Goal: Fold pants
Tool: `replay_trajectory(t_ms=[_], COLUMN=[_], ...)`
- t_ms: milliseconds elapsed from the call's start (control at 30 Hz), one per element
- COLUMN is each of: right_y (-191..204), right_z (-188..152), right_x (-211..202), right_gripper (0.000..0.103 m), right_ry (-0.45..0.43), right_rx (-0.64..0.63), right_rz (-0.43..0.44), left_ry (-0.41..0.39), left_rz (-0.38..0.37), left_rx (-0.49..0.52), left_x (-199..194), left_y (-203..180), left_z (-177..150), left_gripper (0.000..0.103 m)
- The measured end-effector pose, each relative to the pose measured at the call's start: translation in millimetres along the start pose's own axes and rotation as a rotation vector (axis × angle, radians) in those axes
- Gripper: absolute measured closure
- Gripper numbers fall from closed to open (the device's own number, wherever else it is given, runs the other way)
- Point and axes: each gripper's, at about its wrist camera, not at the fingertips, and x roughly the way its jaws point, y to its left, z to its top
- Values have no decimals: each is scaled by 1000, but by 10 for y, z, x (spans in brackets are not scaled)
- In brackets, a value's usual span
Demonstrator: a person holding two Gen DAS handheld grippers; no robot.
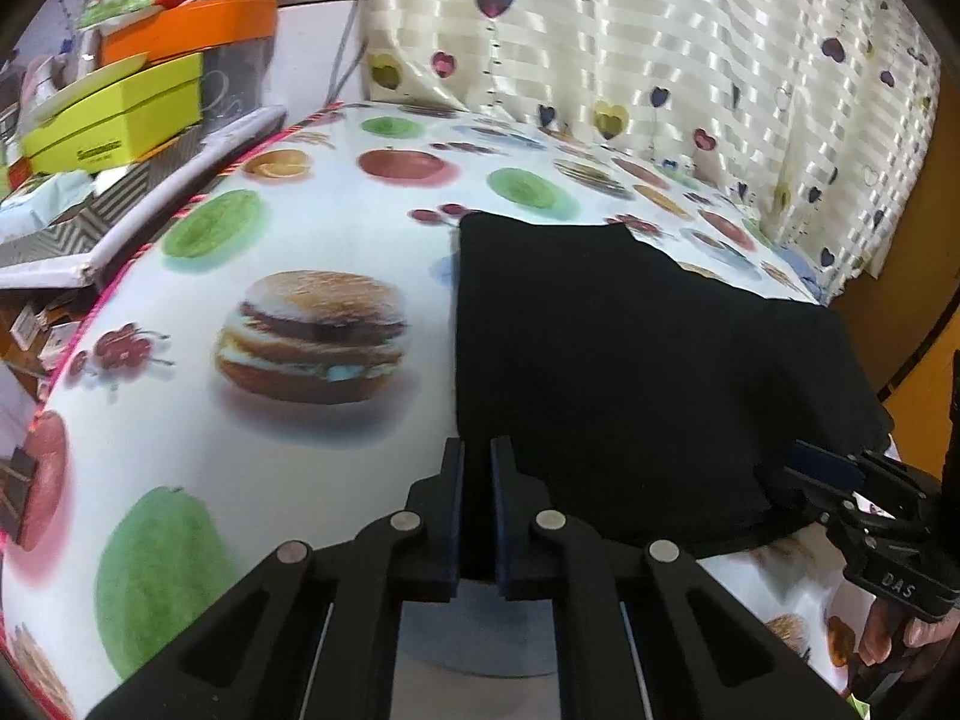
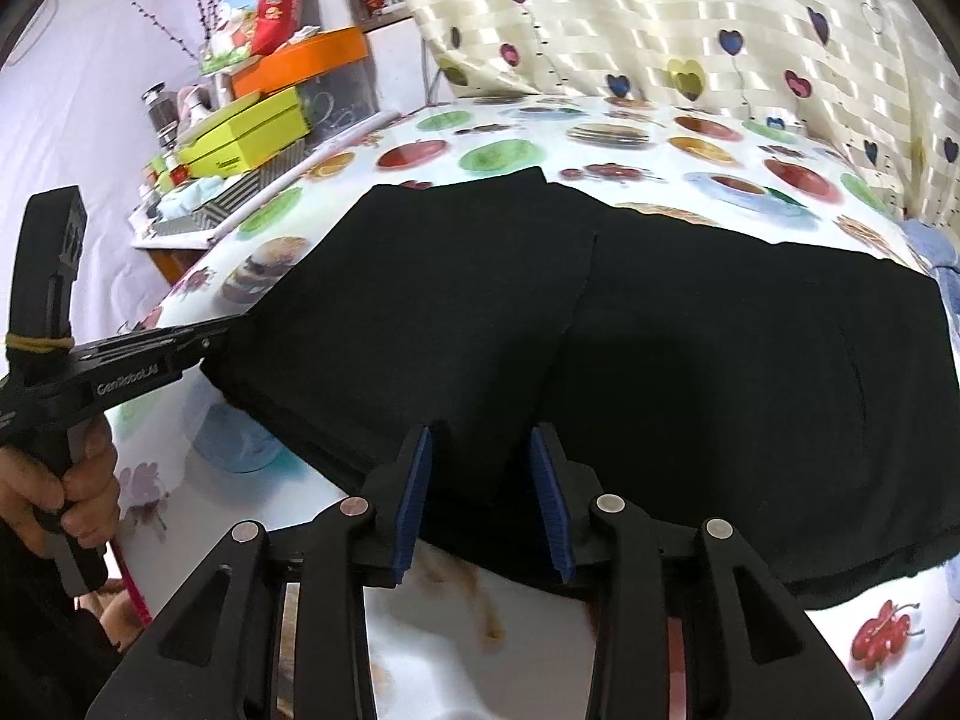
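Observation:
The black pants (image 2: pixel 660 324) lie folded over on the table, covered by a white cloth printed with food (image 1: pixel 300 240). In the left wrist view they (image 1: pixel 630 360) fill the right middle. My left gripper (image 1: pixel 477 462) has its jaws nearly together on the near left corner of the pants; from the right wrist view it (image 2: pixel 231 327) pinches that corner. My right gripper (image 2: pixel 480 462) stands open around the near edge of the pants, a fold edge between its blue pads (image 2: pixel 420 492). It also shows at the right of the left wrist view (image 1: pixel 804 468).
Yellow-green (image 1: pixel 114 120) and orange boxes (image 1: pixel 198 24) are stacked on a side shelf left of the table. A cream curtain with hearts (image 1: pixel 660 48) hangs behind the table. The table's pink-trimmed edge (image 1: pixel 78 330) runs along the left.

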Motion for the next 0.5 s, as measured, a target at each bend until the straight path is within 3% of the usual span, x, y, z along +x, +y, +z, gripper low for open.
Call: replay_trajectory(t_ms=[333, 500], right_y=[144, 14], right_z=[-20, -74], right_x=[3, -209], right_gripper=[63, 63], right_ry=[-5, -57], right_rx=[-13, 11], right_rz=[43, 2], left_ry=[-27, -101], left_rz=[40, 47], left_rx=[30, 16], left_x=[-118, -312], left_y=[143, 152], left_z=[-18, 51], left_gripper=[95, 95])
